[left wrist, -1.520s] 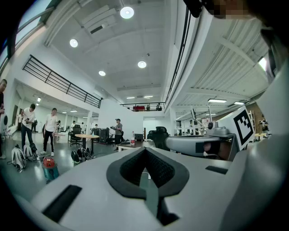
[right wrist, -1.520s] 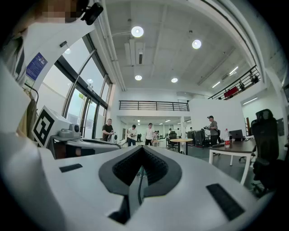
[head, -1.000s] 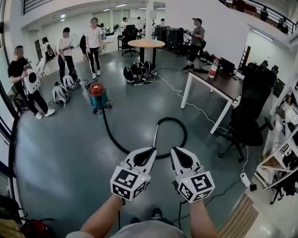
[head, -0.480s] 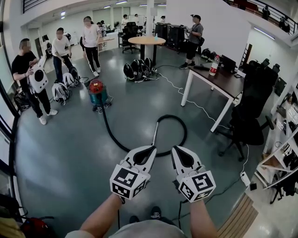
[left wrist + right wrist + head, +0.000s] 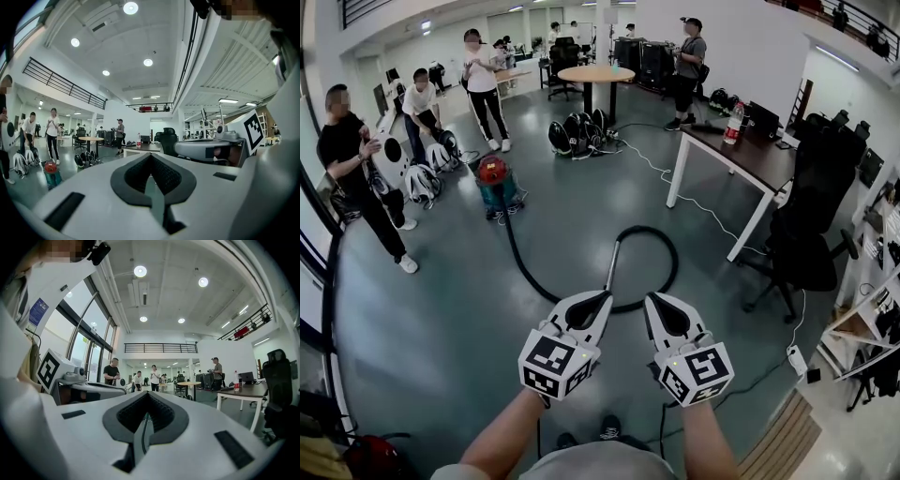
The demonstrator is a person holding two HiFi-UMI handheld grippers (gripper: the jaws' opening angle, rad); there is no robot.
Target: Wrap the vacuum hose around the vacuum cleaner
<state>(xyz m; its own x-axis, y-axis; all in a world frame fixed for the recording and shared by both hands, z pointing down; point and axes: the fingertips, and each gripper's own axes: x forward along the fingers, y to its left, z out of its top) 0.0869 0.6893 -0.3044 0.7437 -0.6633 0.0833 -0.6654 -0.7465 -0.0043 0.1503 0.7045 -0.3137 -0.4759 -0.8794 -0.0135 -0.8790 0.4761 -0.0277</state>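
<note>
**Grippers shut and empty, hose loose on the floor**

Both tools are up in front of the person, level and side by side. The left gripper (image 5: 606, 298) has its jaws pressed together on nothing, and the left gripper view confirms it, pads meeting at the tip (image 5: 150, 155). It's the same for the right gripper (image 5: 649, 300), closed tight and empty in its own view (image 5: 148, 394).

The head view alone gives us the black vacuum hose (image 5: 645, 228), curled in a loop on the grey floor just beyond the tips and trailing away to the red-and-teal vacuum cleaner (image 5: 495, 183), well apart. The left gripper view catches that cleaner low at its left (image 5: 51, 174). The right gripper view shows the dark desk (image 5: 243, 391) instead.
</note>
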